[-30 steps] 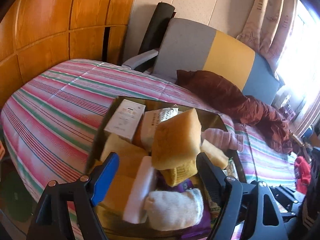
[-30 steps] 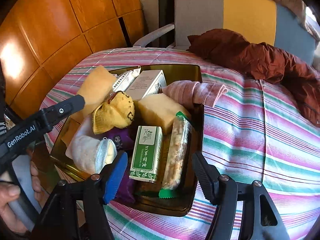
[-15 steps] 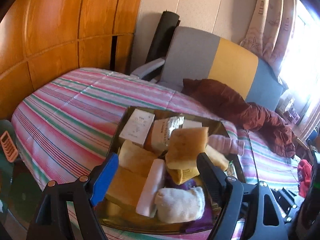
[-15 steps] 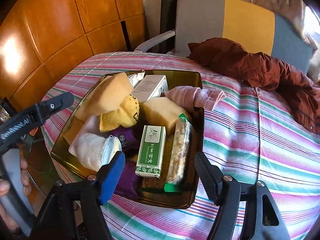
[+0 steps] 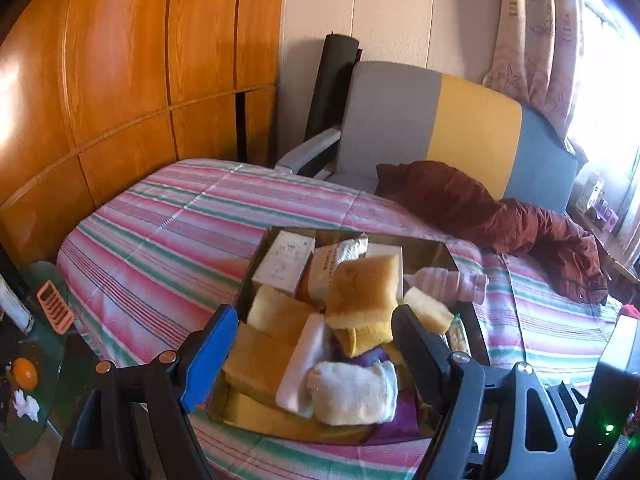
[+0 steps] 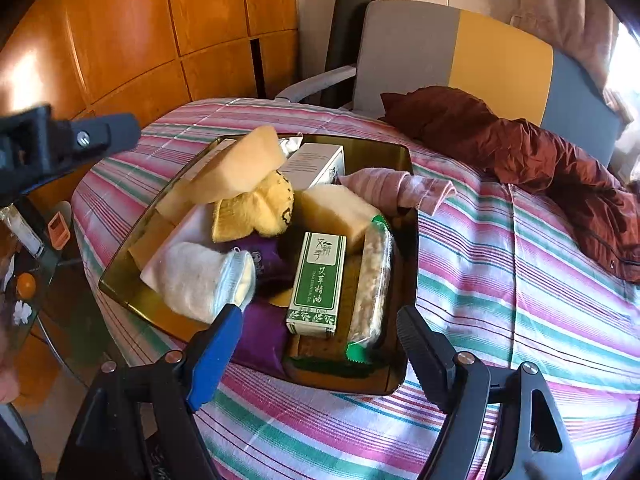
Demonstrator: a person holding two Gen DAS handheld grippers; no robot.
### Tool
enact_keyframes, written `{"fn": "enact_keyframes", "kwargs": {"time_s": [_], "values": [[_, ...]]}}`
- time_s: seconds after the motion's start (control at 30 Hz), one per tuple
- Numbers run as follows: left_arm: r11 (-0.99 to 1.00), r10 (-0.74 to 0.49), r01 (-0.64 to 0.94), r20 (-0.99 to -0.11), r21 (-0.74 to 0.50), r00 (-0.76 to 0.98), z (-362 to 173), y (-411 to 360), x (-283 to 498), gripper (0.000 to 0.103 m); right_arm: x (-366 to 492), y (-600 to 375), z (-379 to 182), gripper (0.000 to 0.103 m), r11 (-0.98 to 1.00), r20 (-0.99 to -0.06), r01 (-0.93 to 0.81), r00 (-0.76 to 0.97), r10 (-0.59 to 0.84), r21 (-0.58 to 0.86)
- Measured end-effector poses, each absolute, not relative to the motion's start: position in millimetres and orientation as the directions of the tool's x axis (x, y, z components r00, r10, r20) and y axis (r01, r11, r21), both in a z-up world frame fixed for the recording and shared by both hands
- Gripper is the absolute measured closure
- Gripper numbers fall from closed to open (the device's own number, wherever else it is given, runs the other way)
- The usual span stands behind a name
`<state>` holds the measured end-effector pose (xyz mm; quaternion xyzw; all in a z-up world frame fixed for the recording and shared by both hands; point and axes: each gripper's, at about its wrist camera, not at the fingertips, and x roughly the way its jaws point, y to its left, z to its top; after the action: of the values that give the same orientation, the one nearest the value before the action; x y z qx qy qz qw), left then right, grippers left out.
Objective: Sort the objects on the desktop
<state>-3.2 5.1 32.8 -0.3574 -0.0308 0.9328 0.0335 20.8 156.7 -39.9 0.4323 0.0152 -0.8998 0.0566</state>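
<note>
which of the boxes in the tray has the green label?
The small carton lying flat near the tray's front edge, beside the wrapped snack bar. The other box, at the back, is plain white.

Assorted objects [image 6: 316, 276] heaped in tray [image 6: 408, 168]

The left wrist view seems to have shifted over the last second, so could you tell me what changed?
The left gripper drew back and up from the tray, which now looks smaller and farther; the sponge stays on the pile. The right gripper backed off slightly. Both jaws stay open and empty. The tray's contents have not moved.
</note>
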Motion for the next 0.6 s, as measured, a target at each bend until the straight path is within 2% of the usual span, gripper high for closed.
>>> {"fn": "enact_keyframes", "kwargs": {"time_s": [0.17,0.5,0.6], "values": [[-0.997,0.069,-0.035,-0.674,-0.064,-0.736,27,6,-1,0.024,27,157,-39,0.019,-0.993,-0.773,0.117,-0.63,-0.081,0.008],[-0.998,0.069,-0.049,-0.684,-0.049,-0.726,19,9,-4,0.024,31,161,-42,0.018,-0.995,-0.769,0.1,-0.637,-0.06,-0.005],[-0.998,0.063,-0.055,-0.674,-0.033,-0.736,16,11,-3,0.03,31,163,-44,0.017,-0.995,-0.771,0.097,-0.634,-0.054,-0.01]]}}
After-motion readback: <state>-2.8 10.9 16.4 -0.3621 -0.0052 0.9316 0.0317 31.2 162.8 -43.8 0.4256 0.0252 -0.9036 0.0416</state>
